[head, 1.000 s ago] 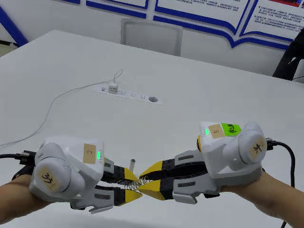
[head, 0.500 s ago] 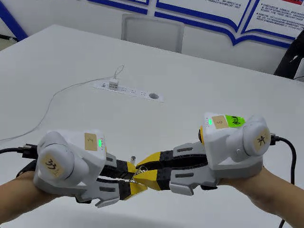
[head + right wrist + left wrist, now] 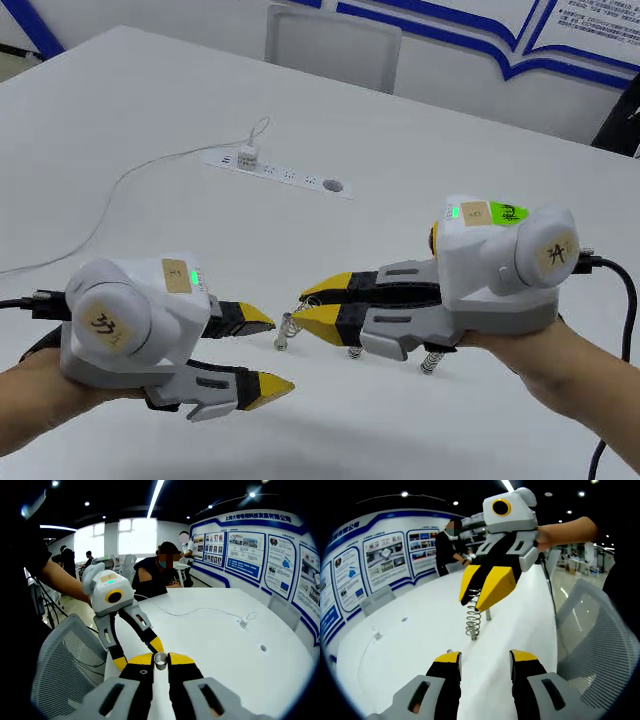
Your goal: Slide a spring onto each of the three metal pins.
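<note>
My right gripper [image 3: 303,306] is shut on the top of a small steel spring [image 3: 289,324]. The spring hangs down over an upright metal pin [image 3: 281,343] on the white table [image 3: 150,110]; in the left gripper view the spring [image 3: 473,622] reaches that pin's foot [image 3: 473,636]. Two more pins [image 3: 353,352] [image 3: 430,360] stand under the right gripper's body, the far one wrapped in a spring. My left gripper [image 3: 268,352] stands open a little to the left, with nothing between its jaws. The spring's end [image 3: 160,660] shows between the right gripper's shut jaws.
A white power strip [image 3: 285,175] with a plugged adapter and a trailing cable [image 3: 120,190] lies further back. A grey chair [image 3: 335,45] stands at the far edge. A mesh chair [image 3: 65,665] and seated people [image 3: 160,570] are beyond the table.
The left gripper has let go of the spring, drawn back to the left and opened. The right gripper keeps the spring, which now hangs upright over a pin.
</note>
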`<state>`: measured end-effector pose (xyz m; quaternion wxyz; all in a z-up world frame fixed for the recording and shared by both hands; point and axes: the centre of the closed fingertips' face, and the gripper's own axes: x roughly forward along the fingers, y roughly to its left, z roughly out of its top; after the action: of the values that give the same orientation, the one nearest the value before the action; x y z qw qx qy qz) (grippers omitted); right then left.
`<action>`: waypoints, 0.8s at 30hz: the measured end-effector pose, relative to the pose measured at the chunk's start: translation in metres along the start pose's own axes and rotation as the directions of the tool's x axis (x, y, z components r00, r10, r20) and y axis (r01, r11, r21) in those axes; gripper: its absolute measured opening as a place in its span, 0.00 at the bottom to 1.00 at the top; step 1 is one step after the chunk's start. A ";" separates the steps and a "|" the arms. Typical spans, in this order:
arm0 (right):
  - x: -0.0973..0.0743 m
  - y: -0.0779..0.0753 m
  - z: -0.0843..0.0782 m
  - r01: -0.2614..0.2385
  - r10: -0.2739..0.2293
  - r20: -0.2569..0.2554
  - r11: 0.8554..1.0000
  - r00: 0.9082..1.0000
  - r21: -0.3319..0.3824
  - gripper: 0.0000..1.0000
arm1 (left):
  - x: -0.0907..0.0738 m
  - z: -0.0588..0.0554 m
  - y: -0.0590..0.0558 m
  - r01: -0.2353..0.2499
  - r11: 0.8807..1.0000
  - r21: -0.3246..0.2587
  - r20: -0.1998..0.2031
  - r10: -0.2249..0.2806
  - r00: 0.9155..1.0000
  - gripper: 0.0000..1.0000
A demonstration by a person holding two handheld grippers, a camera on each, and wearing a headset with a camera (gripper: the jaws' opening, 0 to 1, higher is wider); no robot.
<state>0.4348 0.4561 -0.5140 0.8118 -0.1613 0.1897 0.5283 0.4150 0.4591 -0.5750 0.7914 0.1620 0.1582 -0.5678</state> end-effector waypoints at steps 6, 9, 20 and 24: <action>0.003 -0.024 -0.003 0.065 -0.064 -0.030 0.998 0.997 0.003 0.11 | -0.013 -0.007 0.011 -0.046 0.997 -0.066 0.006 0.046 0.999 0.51; 0.006 -0.035 -0.004 0.084 -0.083 -0.038 0.996 0.996 0.011 0.11 | -0.017 -0.010 0.013 -0.053 0.995 -0.084 0.011 0.054 0.998 0.53; 0.023 -0.055 -0.023 0.120 -0.110 -0.096 0.987 0.989 0.110 0.11 | -0.019 -0.021 0.014 -0.062 0.988 -0.140 -0.003 0.062 0.998 0.63; 0.030 -0.057 -0.029 0.117 -0.102 -0.107 0.983 0.989 0.141 0.11 | -0.017 -0.024 0.013 -0.055 0.987 -0.150 -0.007 0.055 0.998 0.64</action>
<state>0.4940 0.4446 -0.5506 0.8390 -0.1372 0.2589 0.4586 0.4202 0.4875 -0.5881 0.8164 0.1071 0.1971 -0.5321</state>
